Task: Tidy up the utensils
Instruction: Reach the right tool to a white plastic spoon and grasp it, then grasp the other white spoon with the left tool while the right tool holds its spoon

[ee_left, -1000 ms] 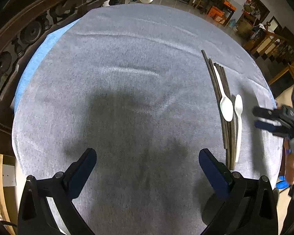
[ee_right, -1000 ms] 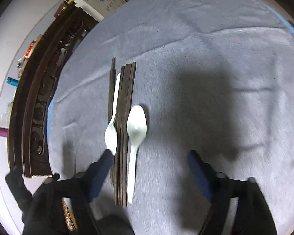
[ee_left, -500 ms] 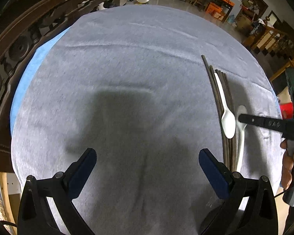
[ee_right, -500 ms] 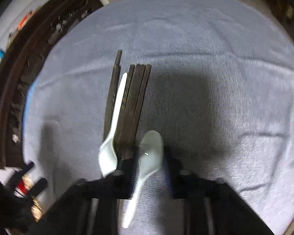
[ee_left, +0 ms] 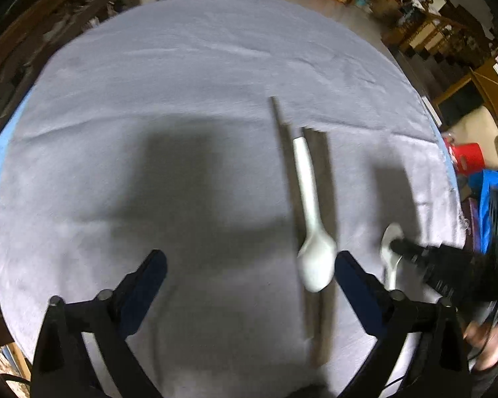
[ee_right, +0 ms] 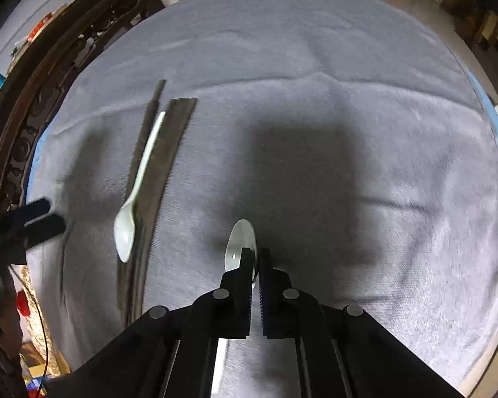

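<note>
Grey cloth (ee_right: 315, 66) covers the round table. Left gripper (ee_left: 249, 265) hovers above it with jaws wide, having just narrowed slightly; nothing is pressed between them, though the bowl of a white plastic spoon (ee_left: 310, 219) shows just inside its right finger (ee_left: 352, 275). That spoon lies lengthwise on a bundle of dark brown chopsticks (ee_right: 162, 165), handle pointing to the far side of the table. To the right of the bundle, apart from it, right gripper (ee_right: 256, 258) stands with jaws closed on a second white plastic spoon (ee_right: 239, 242); the bowl projects beyond the fingertips, over the cloth. A person's hand (ee_left: 488, 348) holding this gripper is visible at the left wrist view's right edge.
</note>
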`<state>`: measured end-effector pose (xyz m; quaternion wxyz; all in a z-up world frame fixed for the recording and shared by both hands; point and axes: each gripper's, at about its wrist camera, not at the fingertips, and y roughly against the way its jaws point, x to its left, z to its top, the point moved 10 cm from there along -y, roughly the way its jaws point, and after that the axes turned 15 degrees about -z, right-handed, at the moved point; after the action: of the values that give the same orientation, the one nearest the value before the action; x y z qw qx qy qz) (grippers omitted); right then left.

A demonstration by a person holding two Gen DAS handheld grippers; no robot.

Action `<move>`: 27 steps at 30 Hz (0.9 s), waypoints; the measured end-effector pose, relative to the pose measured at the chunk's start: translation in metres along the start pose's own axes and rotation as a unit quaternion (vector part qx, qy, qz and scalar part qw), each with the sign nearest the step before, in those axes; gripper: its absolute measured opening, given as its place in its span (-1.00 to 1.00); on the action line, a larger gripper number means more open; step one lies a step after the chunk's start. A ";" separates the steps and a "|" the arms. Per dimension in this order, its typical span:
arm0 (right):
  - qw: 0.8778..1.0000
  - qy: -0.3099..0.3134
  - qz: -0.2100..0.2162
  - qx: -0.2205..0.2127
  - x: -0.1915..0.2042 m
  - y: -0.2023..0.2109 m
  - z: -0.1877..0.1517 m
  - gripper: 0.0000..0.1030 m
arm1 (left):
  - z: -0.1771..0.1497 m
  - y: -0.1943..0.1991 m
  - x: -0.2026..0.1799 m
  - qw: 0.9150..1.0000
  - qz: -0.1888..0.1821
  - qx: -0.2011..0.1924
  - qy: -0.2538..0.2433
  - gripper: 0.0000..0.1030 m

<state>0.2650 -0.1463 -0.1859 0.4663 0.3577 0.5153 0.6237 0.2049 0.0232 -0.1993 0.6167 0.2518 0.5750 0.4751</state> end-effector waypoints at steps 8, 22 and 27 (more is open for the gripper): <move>0.999 -0.017 0.033 0.000 -0.022 -0.003 0.001 -0.91 | 0.010 -0.051 -0.015 0.996 0.004 0.084 0.038 0.29; 0.998 -0.026 0.058 -0.002 -0.039 -0.002 0.001 -0.88 | 0.002 -0.018 0.020 0.993 0.046 0.090 0.055 -0.57; 0.998 -0.026 0.057 -0.003 -0.036 -0.004 0.003 -0.88 | 0.006 0.008 0.049 0.992 0.034 0.060 0.105 -0.40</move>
<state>0.2801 -0.1795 -0.1879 0.4442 0.4013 0.4803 0.6411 0.2029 0.0709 -0.2139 0.5199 0.2562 0.6552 0.4846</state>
